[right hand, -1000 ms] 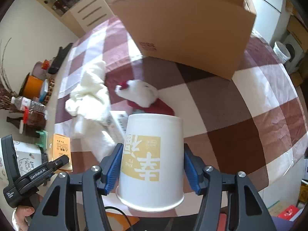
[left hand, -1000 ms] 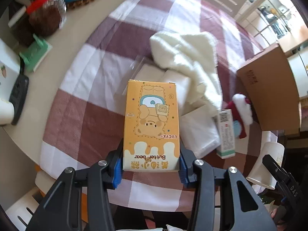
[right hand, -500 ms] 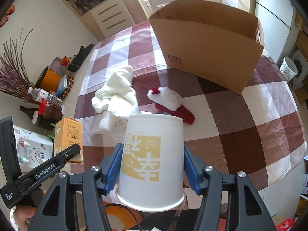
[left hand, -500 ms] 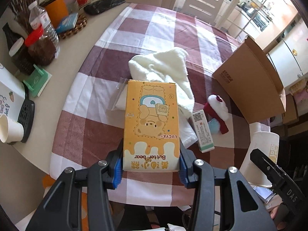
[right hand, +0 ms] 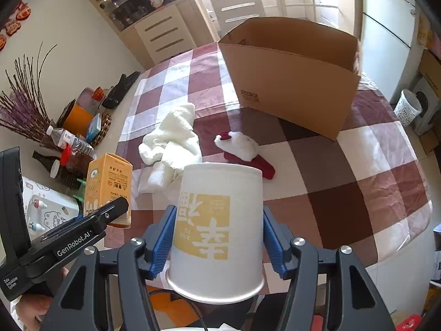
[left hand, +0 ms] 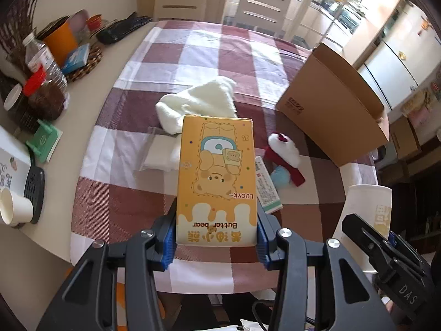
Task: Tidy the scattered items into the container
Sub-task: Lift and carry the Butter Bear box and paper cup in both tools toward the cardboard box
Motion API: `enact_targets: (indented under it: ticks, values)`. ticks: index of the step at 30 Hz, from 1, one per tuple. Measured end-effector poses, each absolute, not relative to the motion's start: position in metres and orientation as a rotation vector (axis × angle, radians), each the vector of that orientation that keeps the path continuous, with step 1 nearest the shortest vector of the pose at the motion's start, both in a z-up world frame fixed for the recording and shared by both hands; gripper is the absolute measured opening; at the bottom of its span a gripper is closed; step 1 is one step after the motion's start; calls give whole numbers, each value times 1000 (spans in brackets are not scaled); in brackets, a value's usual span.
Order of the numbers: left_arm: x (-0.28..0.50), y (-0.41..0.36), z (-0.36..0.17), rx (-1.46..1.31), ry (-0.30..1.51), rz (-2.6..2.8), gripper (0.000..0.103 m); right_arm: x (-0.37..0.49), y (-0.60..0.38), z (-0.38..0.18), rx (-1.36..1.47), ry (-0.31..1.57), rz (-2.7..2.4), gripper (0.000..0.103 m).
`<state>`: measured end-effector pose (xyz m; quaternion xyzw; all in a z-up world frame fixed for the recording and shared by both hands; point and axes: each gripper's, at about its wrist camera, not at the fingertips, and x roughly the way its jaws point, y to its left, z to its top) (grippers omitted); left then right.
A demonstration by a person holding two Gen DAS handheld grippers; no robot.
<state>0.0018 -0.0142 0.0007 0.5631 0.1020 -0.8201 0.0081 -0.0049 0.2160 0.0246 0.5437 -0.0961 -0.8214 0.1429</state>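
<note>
My left gripper (left hand: 216, 237) is shut on a yellow Butter bear box (left hand: 217, 176), held above the near edge of the checked tablecloth (left hand: 193, 55). Pressed between the blue pads of my right gripper (right hand: 217, 234) is a white paper cup (right hand: 217, 220) with yellow print, upside down. The open cardboard box (right hand: 289, 82) stands at the far right of the table. On the cloth lie a white towel (left hand: 198, 102), a red and white plush (left hand: 284, 149), a small green and white carton (left hand: 266, 187) and a clear bag of white pads (left hand: 160, 154).
Along the left table edge stand a water bottle (left hand: 41, 55), a red-capped jar (left hand: 45, 96), an orange pot (left hand: 60, 37), a green holder (left hand: 45, 140) and a small paper cup (left hand: 13, 209). Chairs (left hand: 267, 2) stand beyond the far end. A hand (right hand: 30, 309) shows at lower left.
Both grippers have risen and drawn back with their loads still held. More of the table and the cardboard box now shows in both views.
</note>
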Motion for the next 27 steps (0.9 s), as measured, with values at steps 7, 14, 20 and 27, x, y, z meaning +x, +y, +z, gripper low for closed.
enact_targets:
  ticks: [7,14,20,27]
  values:
    - [0,4,4,1785,255,-2613,47,1,227,28,1565,-309,-2413,60]
    - [-3,24,6,1815,197,-2666,47,5,241,30,1573,-348,-2459,60]
    - [-6,38,9,1836,154,-2701,47,7,253,32,1570,-381,-2498,60]
    - [-10,54,11,1856,105,-2741,47,9,266,34,1569,-414,-2537,60]
